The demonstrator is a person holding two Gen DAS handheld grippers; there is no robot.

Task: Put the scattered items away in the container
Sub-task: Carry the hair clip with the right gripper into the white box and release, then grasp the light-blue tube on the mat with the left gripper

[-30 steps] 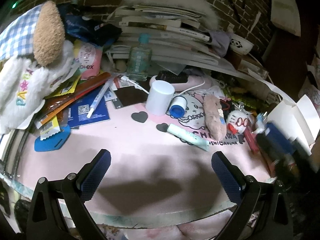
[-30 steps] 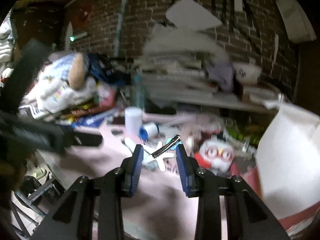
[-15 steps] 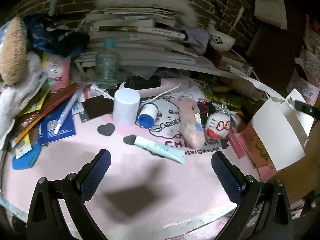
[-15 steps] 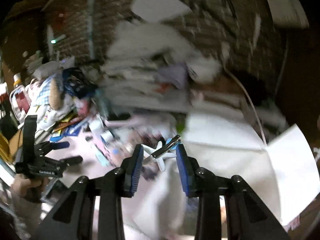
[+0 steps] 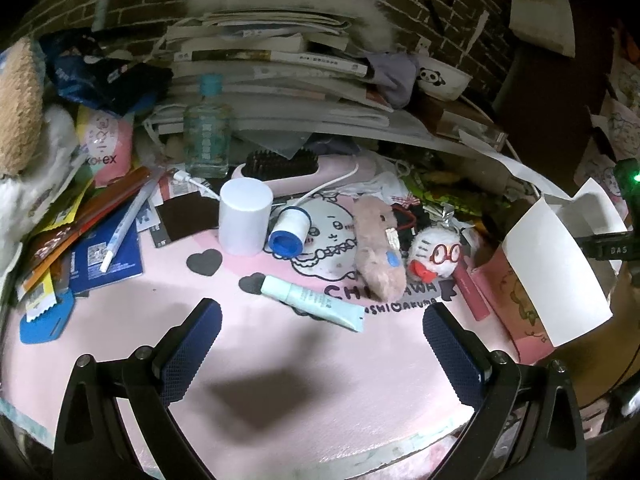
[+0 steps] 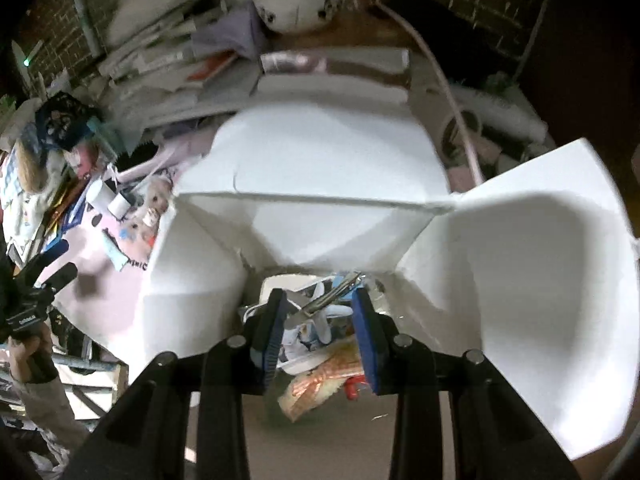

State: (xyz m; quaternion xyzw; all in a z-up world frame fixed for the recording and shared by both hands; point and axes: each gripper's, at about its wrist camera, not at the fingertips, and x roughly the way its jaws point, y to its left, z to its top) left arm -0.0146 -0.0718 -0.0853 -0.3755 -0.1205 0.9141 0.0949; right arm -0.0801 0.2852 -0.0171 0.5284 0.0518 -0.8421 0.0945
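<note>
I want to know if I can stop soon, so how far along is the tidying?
Some items already lie in the box. The right hand-held gripper holds a hair clip over it. The left hand-held gripper is open, holding nothing. Left on the mat: tube, white cylinder, plush toys.

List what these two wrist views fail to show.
- Right wrist view: most of the box's contents, hidden by the right gripper and its hair clip.
- Right wrist view: the book stack, blurred.
- Left wrist view: the box's inside, hidden behind its flap.
- Left wrist view: the plush toy, cut off by the left edge.
</note>
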